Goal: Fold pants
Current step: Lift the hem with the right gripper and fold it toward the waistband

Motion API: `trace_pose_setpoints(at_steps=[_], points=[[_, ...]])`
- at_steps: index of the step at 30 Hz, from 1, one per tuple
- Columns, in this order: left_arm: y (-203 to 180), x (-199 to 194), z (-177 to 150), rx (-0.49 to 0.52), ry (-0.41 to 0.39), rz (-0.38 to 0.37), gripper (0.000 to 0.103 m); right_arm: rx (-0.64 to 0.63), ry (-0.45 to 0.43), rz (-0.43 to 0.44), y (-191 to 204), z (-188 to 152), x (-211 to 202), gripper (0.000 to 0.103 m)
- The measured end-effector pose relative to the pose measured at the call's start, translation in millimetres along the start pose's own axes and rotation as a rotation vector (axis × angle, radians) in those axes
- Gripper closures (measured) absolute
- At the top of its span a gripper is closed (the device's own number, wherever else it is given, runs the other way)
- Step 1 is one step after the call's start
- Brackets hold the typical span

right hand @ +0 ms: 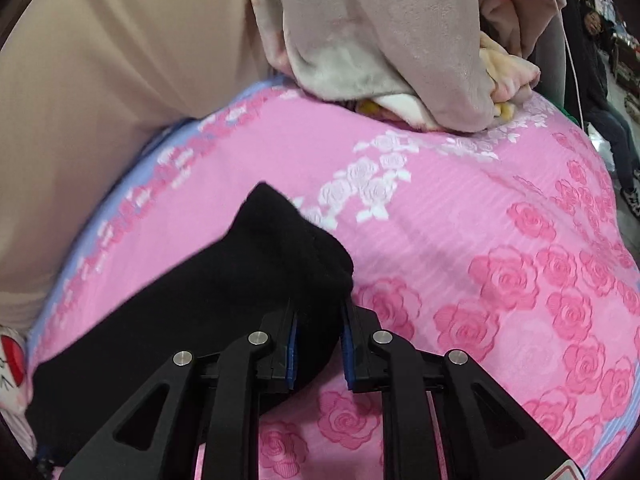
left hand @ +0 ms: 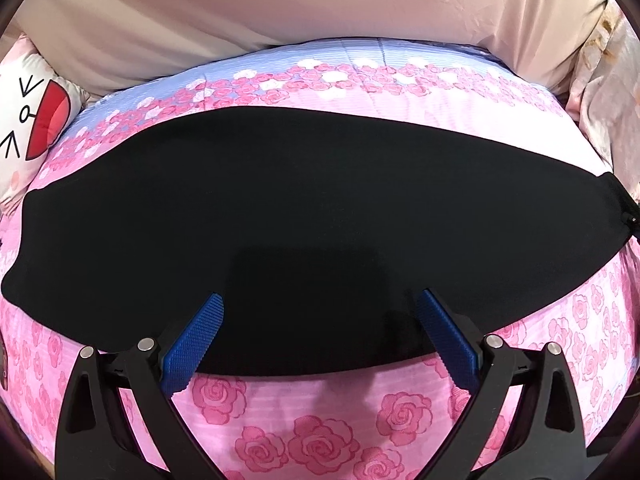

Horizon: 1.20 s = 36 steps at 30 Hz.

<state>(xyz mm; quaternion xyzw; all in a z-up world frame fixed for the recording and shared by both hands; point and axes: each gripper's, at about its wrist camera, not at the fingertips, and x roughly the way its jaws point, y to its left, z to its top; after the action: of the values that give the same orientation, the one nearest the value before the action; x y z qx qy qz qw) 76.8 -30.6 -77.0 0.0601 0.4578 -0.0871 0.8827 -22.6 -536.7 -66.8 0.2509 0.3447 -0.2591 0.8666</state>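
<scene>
This looks like a bedroom in a home: a bed with a pink rose bedsheet (left hand: 312, 420), a cartoon pillow (left hand: 28, 120), and soft blankets (right hand: 380, 40) piled on it.

Black pants (left hand: 304, 216) cut off at right edge; far bedspread (right hand: 132, 216) pattern motion-blurred; white pillow (left hand: 28, 120) cropped left.

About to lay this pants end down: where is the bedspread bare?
Bare rose bedspread lies right of the pants held in the right gripper, up to the blanket pile. A near strip lies under the open left gripper. The middle is covered.
</scene>
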Motion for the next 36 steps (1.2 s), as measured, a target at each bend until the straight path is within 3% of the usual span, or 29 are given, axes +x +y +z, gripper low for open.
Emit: trace_pose_setpoints(at_steps=[4, 7, 9, 13, 19, 24, 29, 32, 33, 34, 35, 36], points=[[-1.5, 0.3, 1.7, 0.033, -0.016, 0.016, 0.007, -0.131, -0.065, -0.010, 45.1, -1.2, -33.3, 0.088], [1.4, -1.0, 4.0, 0.023, -0.025, -0.005, 0.007, -0.236, -0.103, 0.095, 99.8, -3.4, -68.6, 0.088], [5.3, -1.3, 5.3, 0.010, -0.027, -0.017, 0.007, -0.311, -0.107, 0.210, 143.5, -8.9, -87.9, 0.088], [19.1, -4.2, 2.1, -0.011, -0.035, -0.027, 0.007, -0.435, -0.041, 0.438, 233.3, -32.4, -100.0, 0.087], [57.6, -7.4, -11.7, -0.031, -0.020, 0.008, 0.007, -0.574, 0.068, 0.602, 339.5, -90.9, -81.0, 0.087], [92.6, -12.9, -21.6, -0.044, -0.027, 0.071, 0.007, -0.711, 0.158, 0.639, 404.3, -148.6, -67.0, 0.087], [124.6, -16.1, -29.3, -0.084, -0.033, 0.088, 0.007, -0.817, 0.225, 0.626, 439.9, -199.3, -48.0, 0.085], [138.4, -16.0, -32.6, -0.105, -0.033, 0.074, 0.007, -0.816, 0.234, 0.636, 441.1, -211.3, -40.1, 0.076], [141.9, -16.0, -33.1, -0.108, -0.034, 0.071, 0.007, -0.809, 0.248, 0.671, 439.0, -210.6, -44.0, 0.059], [145.0, -16.4, -33.5, -0.110, -0.036, 0.067, 0.007, -0.805, 0.266, 0.698, 437.1, -210.4, -46.6, 0.050], [146.6, -16.5, -33.7, -0.112, -0.036, 0.064, 0.007, -0.804, 0.276, 0.726, 433.5, -210.5, -53.2, 0.035], [148.5, -16.8, -33.6, -0.114, -0.037, 0.058, 0.007, -0.814, 0.269, 0.735, 430.8, -211.3, -59.4, 0.031]])
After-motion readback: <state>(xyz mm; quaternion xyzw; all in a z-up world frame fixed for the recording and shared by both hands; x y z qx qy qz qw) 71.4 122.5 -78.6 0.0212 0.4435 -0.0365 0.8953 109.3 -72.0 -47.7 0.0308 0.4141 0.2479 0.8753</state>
